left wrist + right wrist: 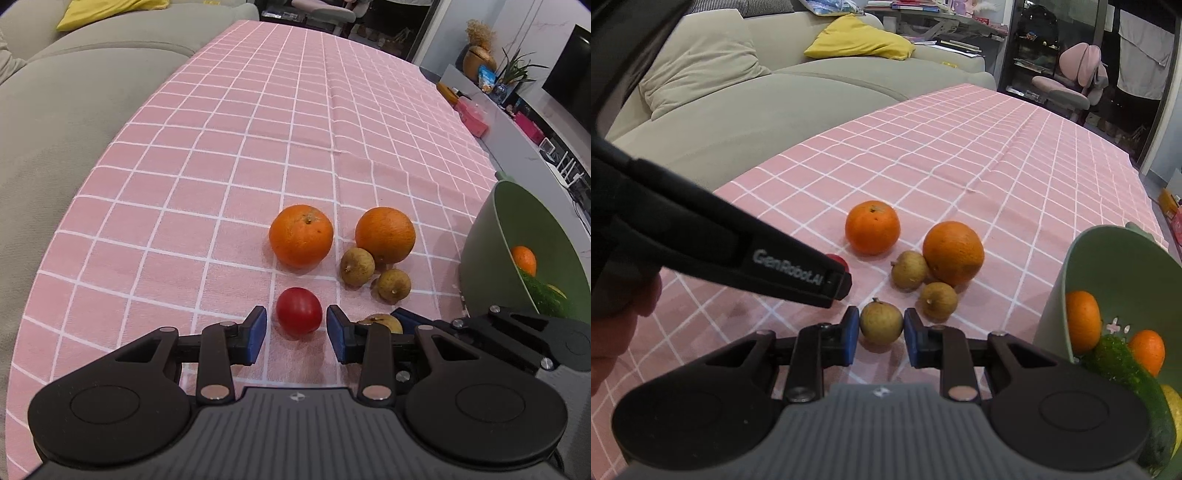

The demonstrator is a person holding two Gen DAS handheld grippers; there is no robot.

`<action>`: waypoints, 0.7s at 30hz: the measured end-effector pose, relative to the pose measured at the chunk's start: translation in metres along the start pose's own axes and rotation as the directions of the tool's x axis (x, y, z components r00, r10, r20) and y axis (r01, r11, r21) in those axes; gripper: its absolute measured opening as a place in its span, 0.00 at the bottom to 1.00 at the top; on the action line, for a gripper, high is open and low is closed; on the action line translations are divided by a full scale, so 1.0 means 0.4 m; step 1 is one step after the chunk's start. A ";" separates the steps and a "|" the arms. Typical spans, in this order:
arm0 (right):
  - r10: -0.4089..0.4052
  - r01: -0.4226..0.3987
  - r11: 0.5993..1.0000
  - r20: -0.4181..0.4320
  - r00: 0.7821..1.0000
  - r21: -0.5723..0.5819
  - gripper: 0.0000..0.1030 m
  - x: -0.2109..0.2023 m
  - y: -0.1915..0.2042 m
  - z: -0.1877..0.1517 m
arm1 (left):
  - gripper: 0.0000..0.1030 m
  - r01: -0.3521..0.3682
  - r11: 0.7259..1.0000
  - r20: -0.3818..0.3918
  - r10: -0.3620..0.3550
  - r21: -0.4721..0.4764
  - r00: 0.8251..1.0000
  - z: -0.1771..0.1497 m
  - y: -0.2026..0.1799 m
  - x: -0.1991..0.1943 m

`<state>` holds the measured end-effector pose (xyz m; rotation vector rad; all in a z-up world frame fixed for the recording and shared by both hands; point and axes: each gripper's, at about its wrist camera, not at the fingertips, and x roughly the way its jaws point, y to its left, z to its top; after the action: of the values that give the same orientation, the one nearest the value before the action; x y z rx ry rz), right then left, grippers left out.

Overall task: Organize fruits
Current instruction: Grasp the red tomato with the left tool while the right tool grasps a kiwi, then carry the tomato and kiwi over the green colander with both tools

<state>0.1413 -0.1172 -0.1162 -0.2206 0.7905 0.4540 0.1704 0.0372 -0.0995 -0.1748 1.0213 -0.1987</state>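
Observation:
A small red tomato [298, 312] lies on the pink checked tablecloth [221, 166] between the blue pads of my left gripper [296, 330]. That gripper is open, with a narrow gap on each side of the tomato. My right gripper [881, 330] is shut on a brown longan [881, 322] that rests on the cloth. Just beyond lie two oranges [872, 227] [953, 253] and two more longans [909, 269] [938, 301]. The left gripper's black body [783, 264] crosses the right wrist view and hides most of the tomato [840, 259].
A pale green bowl [1108, 266] at the right holds oranges [1082, 321], a cucumber [1126, 373] and something yellow. A grey sofa [775, 96] with a yellow cushion [860, 38] runs along the table's left edge. A hand [613, 332] is at the lower left.

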 end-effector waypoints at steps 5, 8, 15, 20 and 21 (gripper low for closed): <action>-0.007 0.007 1.000 -0.003 1.000 -0.005 0.21 0.000 -0.006 -0.004 | 0.38 -0.011 1.000 -0.003 0.011 0.003 1.000 0.003 -0.012 0.010; -0.008 0.008 1.000 0.000 1.000 -0.008 0.21 -0.004 -0.009 -0.006 | 0.30 -0.015 1.000 -0.005 0.015 0.003 1.000 0.005 -0.011 0.008; -0.011 0.012 1.000 0.026 1.000 -0.028 0.21 -0.038 -0.001 0.000 | 0.29 0.001 1.000 0.008 0.000 -0.020 1.000 0.007 -0.010 -0.026; -0.002 0.004 1.000 0.054 0.999 -0.031 0.21 -0.099 -0.003 0.009 | 0.29 0.030 0.999 0.044 -0.030 -0.011 0.999 0.022 -0.038 -0.091; -0.003 0.005 0.999 0.061 0.998 -0.032 0.21 -0.117 -0.004 0.012 | 0.29 0.041 0.999 0.054 -0.041 -0.003 0.998 0.027 -0.049 -0.109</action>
<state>0.1164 -0.1314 -0.0791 -0.2368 0.7230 0.4679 0.1558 0.0296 -0.0533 -0.2043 0.9656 -0.2278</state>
